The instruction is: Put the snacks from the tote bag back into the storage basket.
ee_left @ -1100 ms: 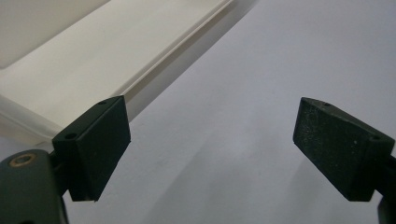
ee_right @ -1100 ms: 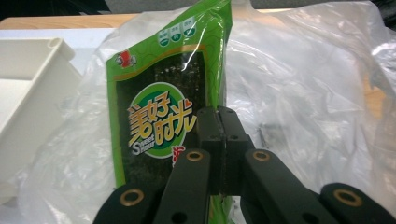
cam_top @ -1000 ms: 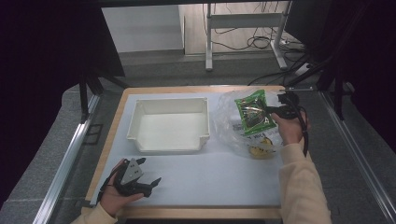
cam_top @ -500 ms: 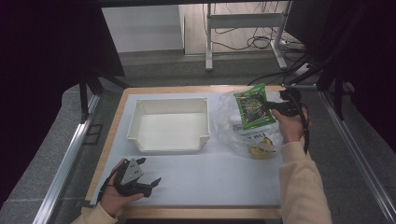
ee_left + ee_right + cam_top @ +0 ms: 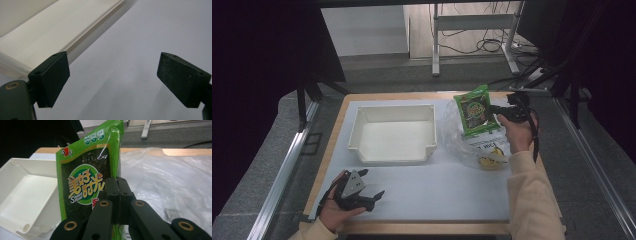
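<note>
One glossy green snack packet (image 5: 88, 180), upright.

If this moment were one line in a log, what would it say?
right gripper: shut on green packet, lifted over clear bag | left gripper: open, resting | white tray: empty

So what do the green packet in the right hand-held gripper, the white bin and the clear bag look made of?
Green packet: glossy plastic film, going by the glare and creases at its top edge. White bin: looks like rigid moulded plastic, matte, with a thick rolled rim. Clear bag: thin crinkled transparent plastic, full of shiny wrinkles. The right hand-held gripper pinches the packet.
</note>
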A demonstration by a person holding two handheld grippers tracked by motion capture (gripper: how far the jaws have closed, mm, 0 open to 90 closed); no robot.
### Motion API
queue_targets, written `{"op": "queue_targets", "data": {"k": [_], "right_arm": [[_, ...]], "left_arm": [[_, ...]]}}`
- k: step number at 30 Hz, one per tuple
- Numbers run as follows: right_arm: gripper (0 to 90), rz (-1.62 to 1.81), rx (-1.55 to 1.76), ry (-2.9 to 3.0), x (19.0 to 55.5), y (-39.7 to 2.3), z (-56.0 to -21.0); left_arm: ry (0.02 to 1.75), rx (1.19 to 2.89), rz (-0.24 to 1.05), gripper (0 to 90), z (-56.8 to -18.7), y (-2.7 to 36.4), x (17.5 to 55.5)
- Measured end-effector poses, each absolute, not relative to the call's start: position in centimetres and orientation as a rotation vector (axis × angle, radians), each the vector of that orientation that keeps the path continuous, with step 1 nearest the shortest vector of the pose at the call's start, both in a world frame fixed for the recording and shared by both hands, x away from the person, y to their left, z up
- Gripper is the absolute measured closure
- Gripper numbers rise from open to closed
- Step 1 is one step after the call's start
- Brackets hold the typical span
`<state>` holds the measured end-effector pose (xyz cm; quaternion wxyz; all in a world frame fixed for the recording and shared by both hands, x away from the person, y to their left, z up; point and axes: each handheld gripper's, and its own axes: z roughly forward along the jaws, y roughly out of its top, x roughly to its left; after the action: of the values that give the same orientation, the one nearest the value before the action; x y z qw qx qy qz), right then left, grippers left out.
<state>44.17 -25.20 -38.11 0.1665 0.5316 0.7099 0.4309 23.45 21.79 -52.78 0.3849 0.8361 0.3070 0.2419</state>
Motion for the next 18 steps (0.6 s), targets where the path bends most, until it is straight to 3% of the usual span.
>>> {"op": "queue_targets", "data": {"k": [18], "right_arm": [[90.0,1.31,1.477,2.05,44.1,-23.1,-38.2]], "left_arm": [[0.786,2.128,0.615,11.0,-52.8,21.8,23.5]]}}
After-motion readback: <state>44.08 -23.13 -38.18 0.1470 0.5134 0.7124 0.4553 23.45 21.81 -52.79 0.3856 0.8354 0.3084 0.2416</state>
